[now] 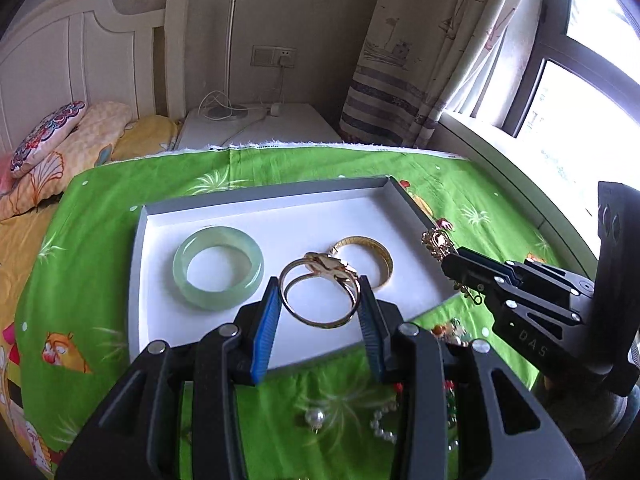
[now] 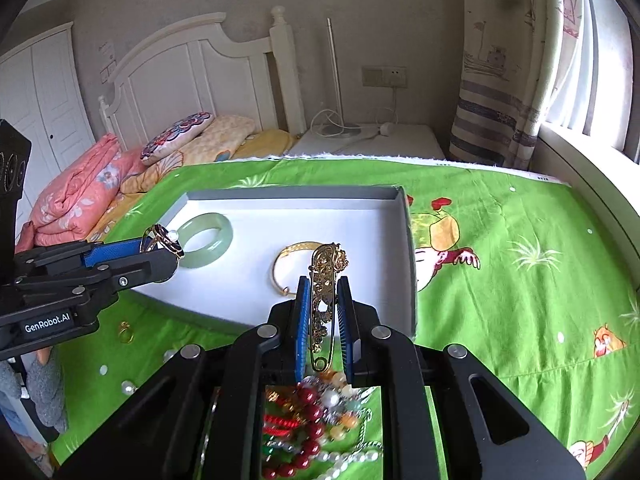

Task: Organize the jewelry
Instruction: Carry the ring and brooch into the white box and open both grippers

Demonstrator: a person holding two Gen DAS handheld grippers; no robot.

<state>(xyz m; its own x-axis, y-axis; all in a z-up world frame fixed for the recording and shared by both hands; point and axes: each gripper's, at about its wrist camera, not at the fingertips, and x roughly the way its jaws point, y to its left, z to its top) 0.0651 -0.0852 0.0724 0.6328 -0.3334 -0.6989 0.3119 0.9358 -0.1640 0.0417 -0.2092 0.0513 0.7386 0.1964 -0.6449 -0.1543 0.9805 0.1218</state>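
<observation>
A grey tray with a white floor [image 1: 224, 332] [image 2: 320, 224] lies on the green cloth. In it lie a pale green jade bangle [image 1: 218, 268] [image 2: 205, 240] and a gold bangle [image 1: 380, 260] [image 2: 286, 268]. My left gripper [image 1: 320, 292] [image 2: 170, 246] is shut on a double gold bangle with a flower ornament [image 1: 320, 296] [image 2: 160, 238], held above the tray's front. My right gripper [image 2: 324, 292] [image 1: 446, 258] is shut on an ornate gold brooch pin [image 2: 322, 304] [image 1: 438, 242], held over the tray's right front corner.
Loose jewelry lies on the green patterned cloth [image 2: 520, 280] in front of the tray: a heap of red, white and green bead strings [image 2: 316, 420], pearls [image 1: 316, 416] and a small gold ring [image 2: 126, 334]. A bed with pillows is to the left, a window to the right.
</observation>
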